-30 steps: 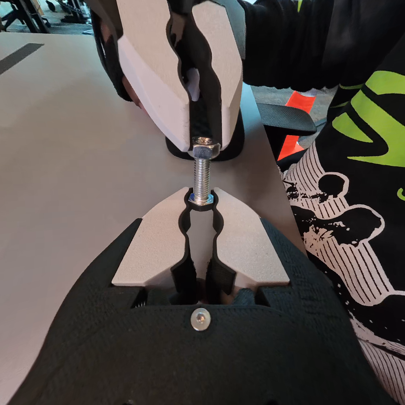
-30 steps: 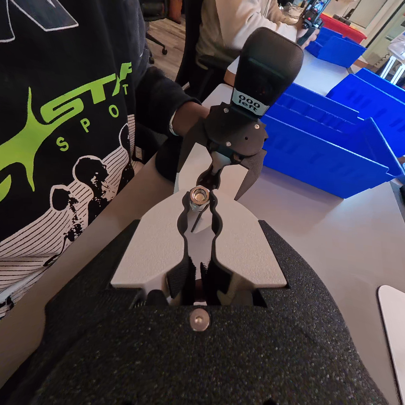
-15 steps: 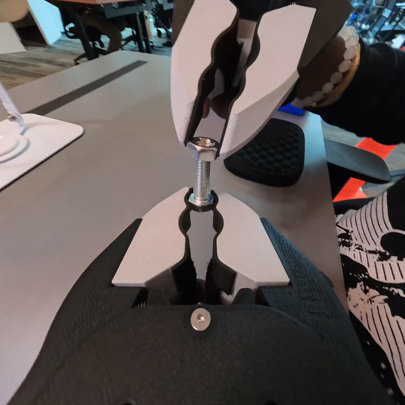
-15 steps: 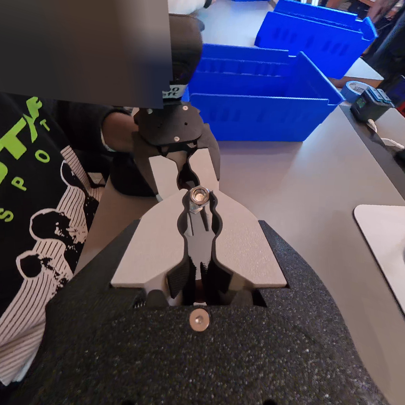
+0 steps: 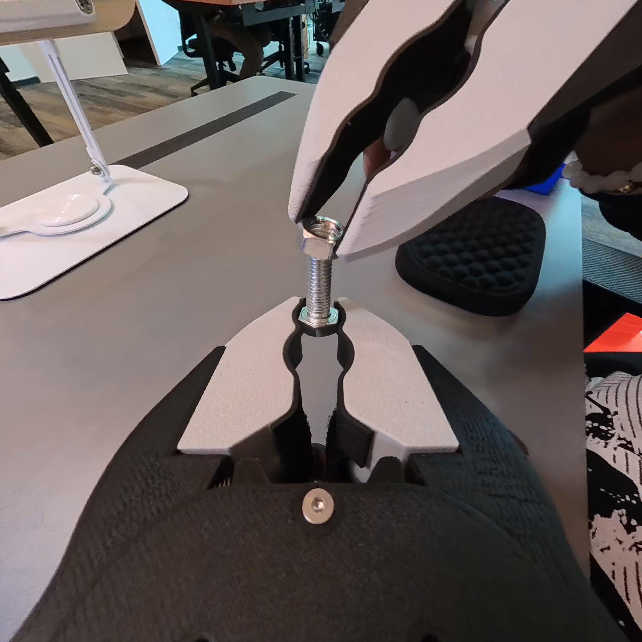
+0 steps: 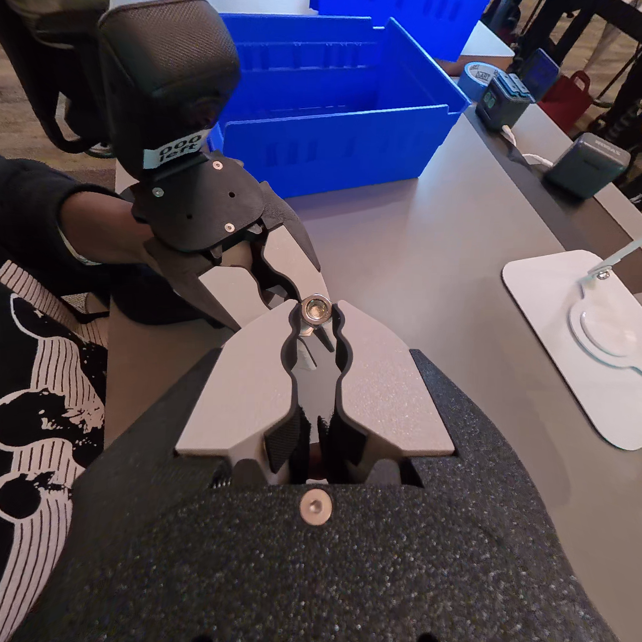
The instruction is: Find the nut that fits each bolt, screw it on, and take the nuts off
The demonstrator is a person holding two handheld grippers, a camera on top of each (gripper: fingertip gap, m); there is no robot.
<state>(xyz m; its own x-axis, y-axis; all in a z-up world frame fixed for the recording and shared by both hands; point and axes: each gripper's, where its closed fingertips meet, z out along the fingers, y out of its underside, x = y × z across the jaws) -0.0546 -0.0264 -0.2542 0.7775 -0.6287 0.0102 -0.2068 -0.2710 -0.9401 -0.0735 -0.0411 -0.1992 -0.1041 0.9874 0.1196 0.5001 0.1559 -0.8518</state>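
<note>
Over a grey table w/ blue bins, left gripper clamps the hex-head end of a steel bolt; right gripper pinches the hex nut at the thread tip. Risk: off-axis tilt could cross-thread or pop the nut free. Vs 1 s ago, right gripper has rolled round, the nut's bore now showing.

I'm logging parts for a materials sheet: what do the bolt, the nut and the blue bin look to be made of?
Bolt: bright plated steel, judging by its shiny silver threads. Nut: likely the same metal, with mirror-like glints on its hex faces. Blue bin: seemingly moulded plastic, uniform saturated colour with a soft sheen.
</note>
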